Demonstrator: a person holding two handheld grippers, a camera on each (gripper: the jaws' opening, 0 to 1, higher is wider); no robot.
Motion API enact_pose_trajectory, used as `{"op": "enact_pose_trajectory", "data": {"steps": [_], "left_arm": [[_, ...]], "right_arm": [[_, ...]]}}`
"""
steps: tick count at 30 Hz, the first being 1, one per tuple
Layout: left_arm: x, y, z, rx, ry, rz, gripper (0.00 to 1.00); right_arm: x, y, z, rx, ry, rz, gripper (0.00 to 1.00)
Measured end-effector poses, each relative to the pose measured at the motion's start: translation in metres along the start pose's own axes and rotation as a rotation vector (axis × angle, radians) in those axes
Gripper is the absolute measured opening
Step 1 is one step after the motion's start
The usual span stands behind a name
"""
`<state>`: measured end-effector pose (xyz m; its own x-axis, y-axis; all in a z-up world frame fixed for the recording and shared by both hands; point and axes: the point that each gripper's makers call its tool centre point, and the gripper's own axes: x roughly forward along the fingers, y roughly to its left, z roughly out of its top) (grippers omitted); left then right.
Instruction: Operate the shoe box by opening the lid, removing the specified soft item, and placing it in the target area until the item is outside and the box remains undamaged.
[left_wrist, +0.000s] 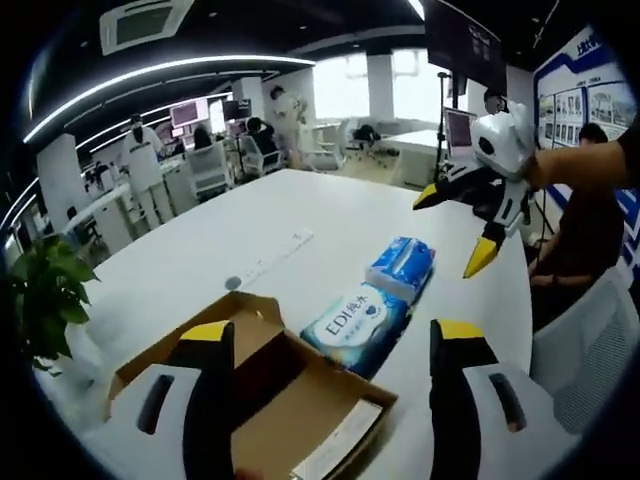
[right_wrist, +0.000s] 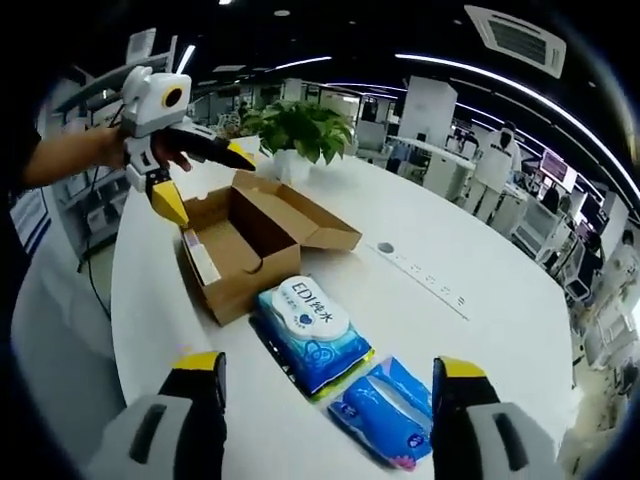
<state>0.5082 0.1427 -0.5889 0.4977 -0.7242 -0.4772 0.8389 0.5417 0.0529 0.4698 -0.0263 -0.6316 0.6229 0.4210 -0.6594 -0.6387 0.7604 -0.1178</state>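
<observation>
We saw the shoe box (right_wrist: 245, 250) open, seemingly emptied, on the white counter (right_wrist: 450, 250), two soft packs (right_wrist: 305, 332) lying beside it, both claws (left_wrist: 333, 345) (right_wrist: 327, 385) spread wide, holding nothing.

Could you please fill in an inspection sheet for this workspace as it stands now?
Surface: broad white table, with a strip set along its middle.
Job's things: brown cardboard shoe box, lid open; blue-and-white wipes pack and smaller blue soft pack lie outside beside it.
Clutter: nothing seen.
Grippers: left tongs open, above the box; right tongs open, above the table past the packs.
Cables: nothing seen.
Surroundings: green potted plant at the table end; office desks, people behind.
</observation>
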Motion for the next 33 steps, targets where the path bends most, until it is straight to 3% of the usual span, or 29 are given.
{"op": "enact_pose_trajectory", "data": {"steps": [6, 11, 15, 17, 33], "left_arm": [[-0.023, 0.004, 0.000, -0.040, -0.031, 0.032, 0.90], [-0.041, 0.007, -0.006, -0.045, -0.039, 0.057, 0.98], [-0.055, 0.007, -0.011, -0.062, -0.052, 0.070, 0.99], [-0.064, 0.009, -0.018, -0.063, -0.047, 0.086, 0.99], [-0.114, 0.021, -0.044, -0.112, -0.067, 0.172, 0.99]], "right_arm": [[0.004, 0.009, 0.013, 0.007, -0.003, 0.013, 0.98], [0.006, 0.017, 0.024, -0.008, -0.007, 0.029, 0.99], [0.009, 0.023, 0.031, -0.029, -0.010, 0.037, 0.99], [0.010, 0.026, 0.039, -0.089, -0.020, 0.026, 0.99], [0.043, 0.066, 0.065, -0.196, -0.002, 0.160, 0.98]]}}
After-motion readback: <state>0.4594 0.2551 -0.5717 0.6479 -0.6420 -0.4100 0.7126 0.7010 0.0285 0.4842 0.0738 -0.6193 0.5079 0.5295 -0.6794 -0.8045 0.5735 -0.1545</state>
